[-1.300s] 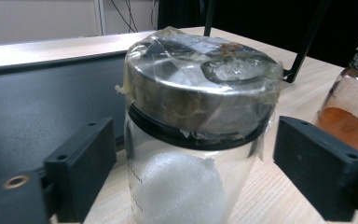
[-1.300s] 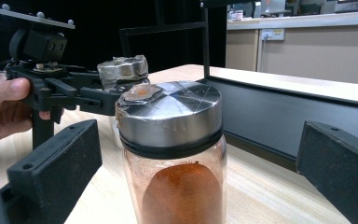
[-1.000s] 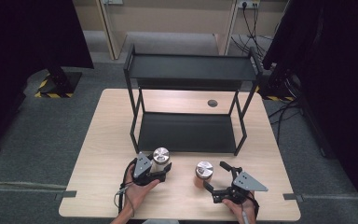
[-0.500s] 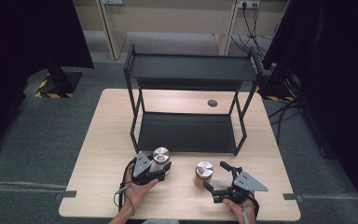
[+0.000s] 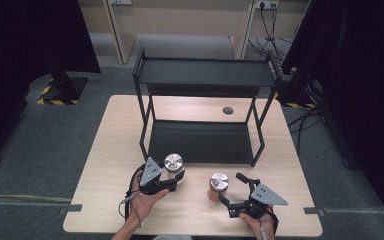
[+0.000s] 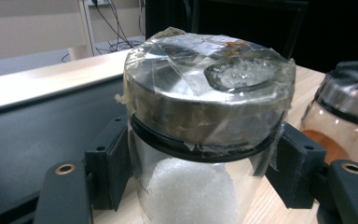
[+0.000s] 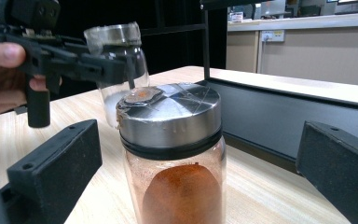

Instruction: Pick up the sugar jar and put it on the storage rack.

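Wooden table (image 5: 105, 200) has bare room near its front edge; black shelf rack (image 5: 202, 142) behind. Left gripper (image 5: 172, 180) pinches the white-powder jar (image 5: 173, 164). Right gripper (image 5: 231, 192) spreads around, untouching, the orange-powder jar (image 5: 218, 185).

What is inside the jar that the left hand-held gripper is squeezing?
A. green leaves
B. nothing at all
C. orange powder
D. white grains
D: in the left gripper view the jar with white grains sits clamped between the jaws of the left hand-held gripper, and white grains show through its glass; the orange powder is in the other jar, which stands between the open jaws of the right hand-held gripper.
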